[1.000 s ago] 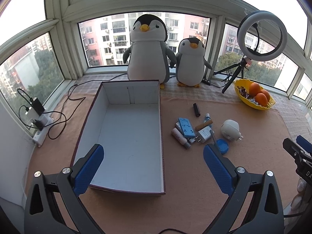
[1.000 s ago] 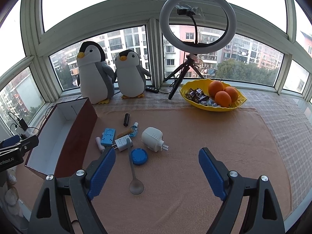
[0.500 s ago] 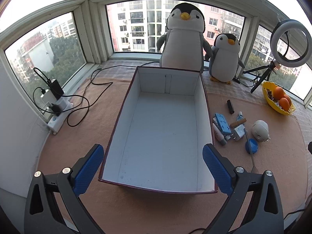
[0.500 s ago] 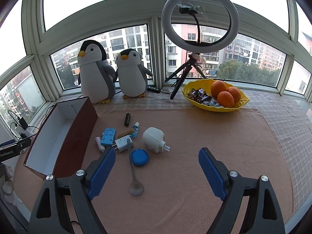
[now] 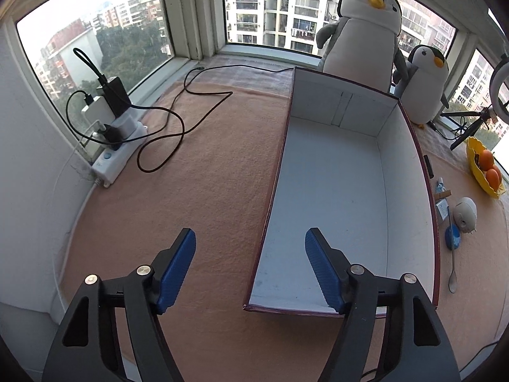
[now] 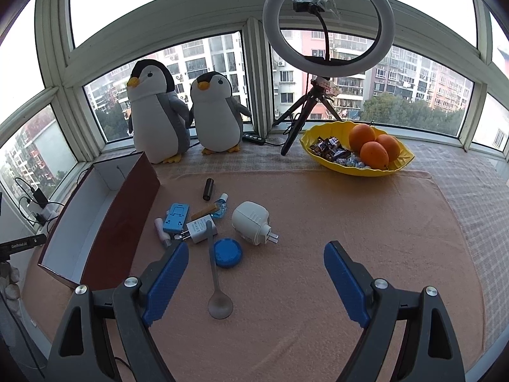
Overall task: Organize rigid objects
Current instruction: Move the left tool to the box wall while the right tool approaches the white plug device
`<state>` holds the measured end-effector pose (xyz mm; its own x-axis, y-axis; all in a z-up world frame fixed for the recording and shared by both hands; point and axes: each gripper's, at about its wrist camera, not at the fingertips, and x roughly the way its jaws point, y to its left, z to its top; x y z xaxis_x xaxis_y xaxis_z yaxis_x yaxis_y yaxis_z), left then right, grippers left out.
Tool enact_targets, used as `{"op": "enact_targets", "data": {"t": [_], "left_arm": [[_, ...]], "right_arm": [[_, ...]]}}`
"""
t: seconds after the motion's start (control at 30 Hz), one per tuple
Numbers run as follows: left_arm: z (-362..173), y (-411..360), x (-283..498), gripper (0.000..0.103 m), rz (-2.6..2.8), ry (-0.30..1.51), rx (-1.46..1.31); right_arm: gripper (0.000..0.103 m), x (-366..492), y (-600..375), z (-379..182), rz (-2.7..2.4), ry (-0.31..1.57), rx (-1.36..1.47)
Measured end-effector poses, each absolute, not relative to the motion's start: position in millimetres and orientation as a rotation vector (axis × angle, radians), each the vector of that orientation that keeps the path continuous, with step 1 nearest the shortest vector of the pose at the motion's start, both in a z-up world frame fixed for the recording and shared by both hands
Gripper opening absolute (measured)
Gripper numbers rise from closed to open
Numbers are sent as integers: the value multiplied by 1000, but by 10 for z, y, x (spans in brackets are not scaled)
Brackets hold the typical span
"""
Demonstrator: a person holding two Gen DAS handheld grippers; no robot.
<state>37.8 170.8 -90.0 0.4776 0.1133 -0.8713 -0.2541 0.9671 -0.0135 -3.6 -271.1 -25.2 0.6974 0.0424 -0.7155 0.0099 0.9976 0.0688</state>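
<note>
Our left tool point(image 5: 251, 267) straddles the box's point(image 5: 270, 197) near-left wall, its jaws closing but not yet pressing. We judge the card light and stiff; grip that thin wall. Right tool point(image 6: 254, 273) gapes empty beside the box.

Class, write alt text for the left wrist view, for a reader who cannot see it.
The left claw, its jaws closing, straddles the left wall of an empty white-lined box on a peach cloth. Two plush penguins sit behind the box; a power strip lies left.
</note>
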Motion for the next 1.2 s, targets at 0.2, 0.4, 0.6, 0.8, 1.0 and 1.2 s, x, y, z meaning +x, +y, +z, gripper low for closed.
{"op": "enact_targets", "data": {"t": [0.2, 0.4, 0.6, 0.8, 1.0, 1.2], "left_arm": [[-1086, 1768, 460, 46, 212, 1094, -177], [-1113, 1707, 507, 35, 167, 1100, -159], [-1216, 1714, 579, 26, 132, 1136, -193], [-1265, 1703, 596, 23, 121, 1151, -185], [-1293, 1722, 624, 23, 133, 1167, -178], [-1334, 1701, 635, 23, 137, 1174, -170]], "right_arm": [[84, 91, -2874, -374, 0, 838, 54], [84, 350, -3077, -605, 13, 942, 75], [84, 638, -3016, -783, 91, 999, 55], [84, 999, -2812, -972, 158, 1045, -42], [84, 1307, -2686, -1132, 199, 1073, -114], [84, 1543, -2633, -1298, 229, 1108, -168]]}}
